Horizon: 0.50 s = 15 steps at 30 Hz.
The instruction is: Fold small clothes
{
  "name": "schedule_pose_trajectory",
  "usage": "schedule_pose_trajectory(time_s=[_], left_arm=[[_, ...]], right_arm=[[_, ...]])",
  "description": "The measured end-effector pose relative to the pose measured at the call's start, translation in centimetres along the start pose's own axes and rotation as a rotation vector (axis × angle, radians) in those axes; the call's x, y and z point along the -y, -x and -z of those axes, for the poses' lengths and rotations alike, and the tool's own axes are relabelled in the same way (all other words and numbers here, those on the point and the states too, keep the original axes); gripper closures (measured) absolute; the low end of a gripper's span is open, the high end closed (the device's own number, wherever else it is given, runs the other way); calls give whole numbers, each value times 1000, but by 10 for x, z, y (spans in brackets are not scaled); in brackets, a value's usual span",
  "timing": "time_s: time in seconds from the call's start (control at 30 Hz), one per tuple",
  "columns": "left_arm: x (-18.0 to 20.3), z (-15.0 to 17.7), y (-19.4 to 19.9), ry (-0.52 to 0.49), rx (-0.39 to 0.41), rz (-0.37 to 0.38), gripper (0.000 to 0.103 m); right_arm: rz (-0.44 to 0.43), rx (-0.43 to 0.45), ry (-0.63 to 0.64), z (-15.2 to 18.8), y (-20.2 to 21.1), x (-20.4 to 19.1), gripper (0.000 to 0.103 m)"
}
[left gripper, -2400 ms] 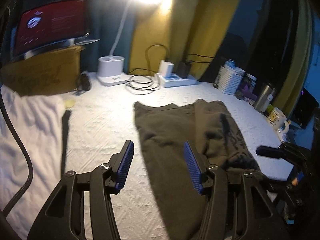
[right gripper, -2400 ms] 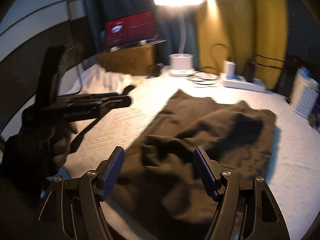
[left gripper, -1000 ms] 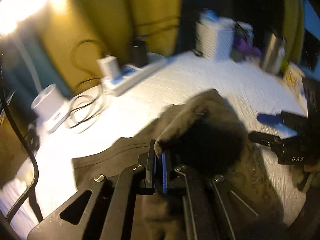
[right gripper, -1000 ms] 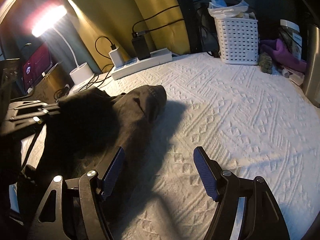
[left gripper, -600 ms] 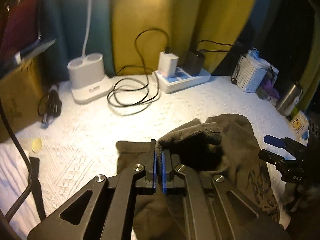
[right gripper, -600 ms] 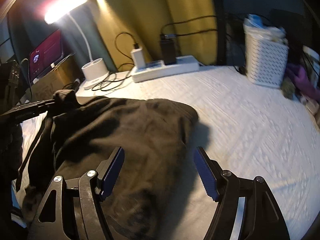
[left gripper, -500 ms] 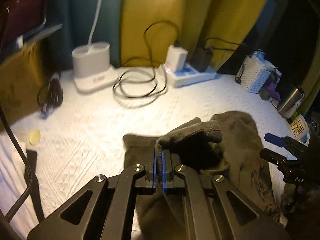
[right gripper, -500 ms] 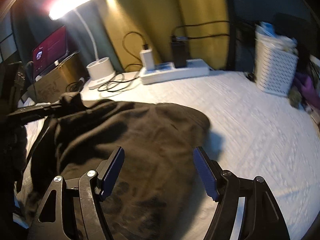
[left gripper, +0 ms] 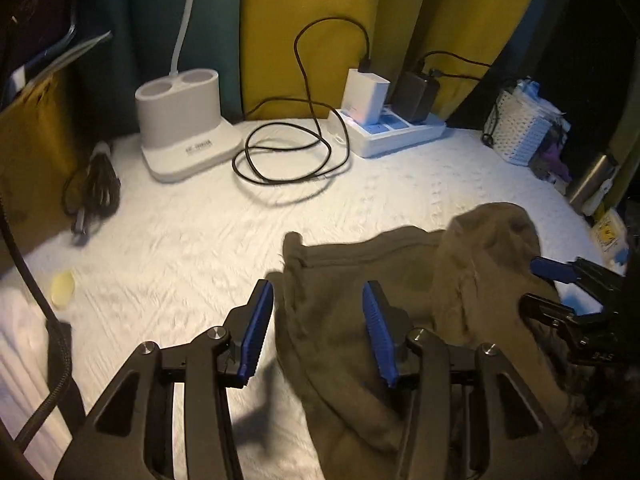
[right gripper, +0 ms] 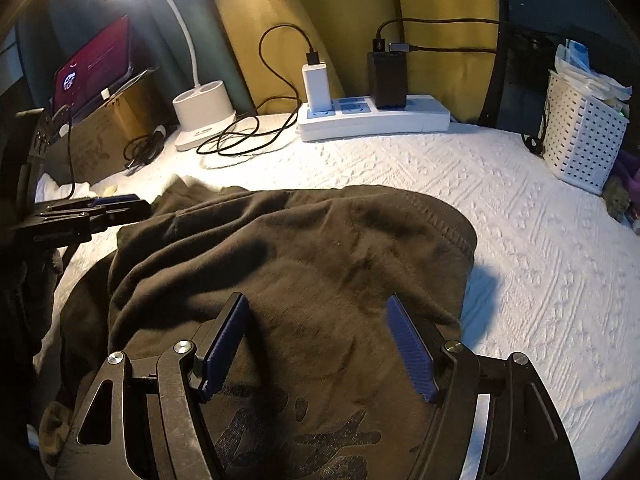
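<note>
A dark olive garment (left gripper: 384,280) lies rumpled and partly folded over on the white textured cloth (left gripper: 192,240). My left gripper (left gripper: 320,332) is open and empty, its fingers straddling the garment's left edge. In the right wrist view the garment (right gripper: 320,248) fills the middle, with a dark print near my right gripper (right gripper: 320,352), which is open just above it. The left gripper (right gripper: 116,206) shows at the left by the garment's far corner. The right gripper (left gripper: 556,284) shows at the right of the left wrist view, over the garment's raised fold.
At the back stand a white lamp base (left gripper: 184,140), a coiled black cable (left gripper: 288,156), a power strip with chargers (right gripper: 372,120) and a white basket (right gripper: 584,132). A cardboard box with a tablet (right gripper: 96,68) is at the left. A metal flask (left gripper: 592,176) stands right.
My left gripper was shut on a corner of the garment and carried it leftward; it has now opened and the corner lies on the cloth. The right gripper stayed open.
</note>
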<state>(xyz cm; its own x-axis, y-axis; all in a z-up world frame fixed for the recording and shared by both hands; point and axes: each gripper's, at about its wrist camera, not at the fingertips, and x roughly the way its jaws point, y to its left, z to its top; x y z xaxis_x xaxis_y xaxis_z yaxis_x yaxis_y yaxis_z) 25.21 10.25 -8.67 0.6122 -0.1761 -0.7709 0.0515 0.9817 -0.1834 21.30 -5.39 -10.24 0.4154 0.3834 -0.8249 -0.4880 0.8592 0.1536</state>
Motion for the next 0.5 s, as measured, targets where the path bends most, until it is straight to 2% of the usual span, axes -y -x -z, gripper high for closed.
schedule_pose_trajectory(time_s=[0.13, 0.3, 0.5], left_arm=[[-6, -3, -3, 18, -3, -42, 57], [-3, 9, 20, 9, 7, -53, 57], [18, 34, 59, -19, 28, -10, 57]], right_arm=[[4, 2, -2, 0, 1, 2, 30], [14, 19, -16, 5, 11, 11, 30], [24, 26, -43, 16, 26, 21, 30]])
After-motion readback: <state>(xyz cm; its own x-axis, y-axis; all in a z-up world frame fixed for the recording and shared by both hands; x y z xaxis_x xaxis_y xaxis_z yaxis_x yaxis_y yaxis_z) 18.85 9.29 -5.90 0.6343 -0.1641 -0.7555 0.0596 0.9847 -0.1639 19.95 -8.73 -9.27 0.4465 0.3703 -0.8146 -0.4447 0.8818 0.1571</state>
